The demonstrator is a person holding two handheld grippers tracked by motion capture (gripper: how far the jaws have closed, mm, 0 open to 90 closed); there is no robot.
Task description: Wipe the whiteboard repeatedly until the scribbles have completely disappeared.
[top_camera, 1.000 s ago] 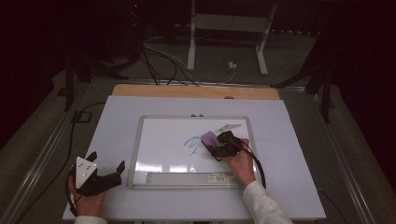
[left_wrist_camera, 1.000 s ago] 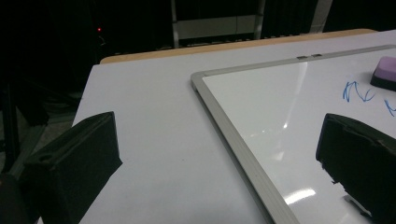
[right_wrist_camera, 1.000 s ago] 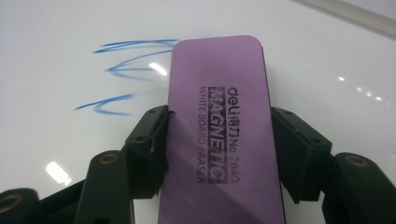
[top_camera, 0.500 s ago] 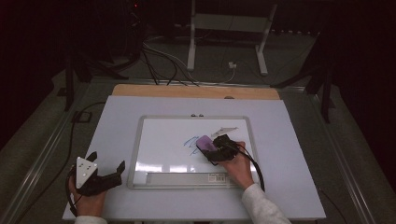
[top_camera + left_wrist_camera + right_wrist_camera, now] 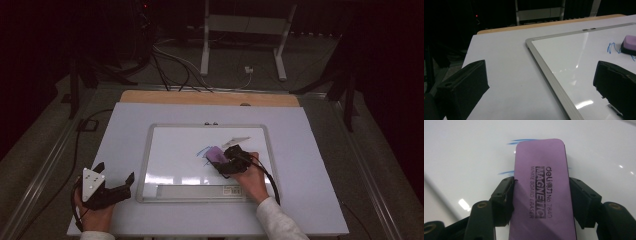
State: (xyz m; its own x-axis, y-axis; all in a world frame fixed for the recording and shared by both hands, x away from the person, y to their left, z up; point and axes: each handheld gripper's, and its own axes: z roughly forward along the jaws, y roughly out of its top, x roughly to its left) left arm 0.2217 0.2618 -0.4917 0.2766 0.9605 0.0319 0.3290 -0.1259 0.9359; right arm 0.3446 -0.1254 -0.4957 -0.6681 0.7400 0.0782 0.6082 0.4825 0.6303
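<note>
A whiteboard [image 5: 165,150] with a silver frame lies flat in the middle of the white table. Blue marker scribbles [image 5: 202,151] cross its centre. My right gripper [image 5: 223,161] is shut on a purple whiteboard eraser [image 5: 215,154], pressed flat on the board over the scribbles. In the right gripper view both jaws clamp the long sides of the eraser [image 5: 541,192], and blue strokes [image 5: 521,141] show past its far end. My left gripper [image 5: 115,187] rests open at the table's front left, off the board; in its own view the eraser [image 5: 629,44] sits beside the scribbles [image 5: 613,48].
A marker tray [image 5: 200,190] runs along the board's near edge. The wooden table edge [image 5: 210,97] lies at the back. Cables [image 5: 175,65] and a metal stand [image 5: 245,30] are on the dark floor beyond.
My right gripper has slid the eraser leftward across the board over the blue scribbles, and less blue shows. The left gripper has stayed where it was.
</note>
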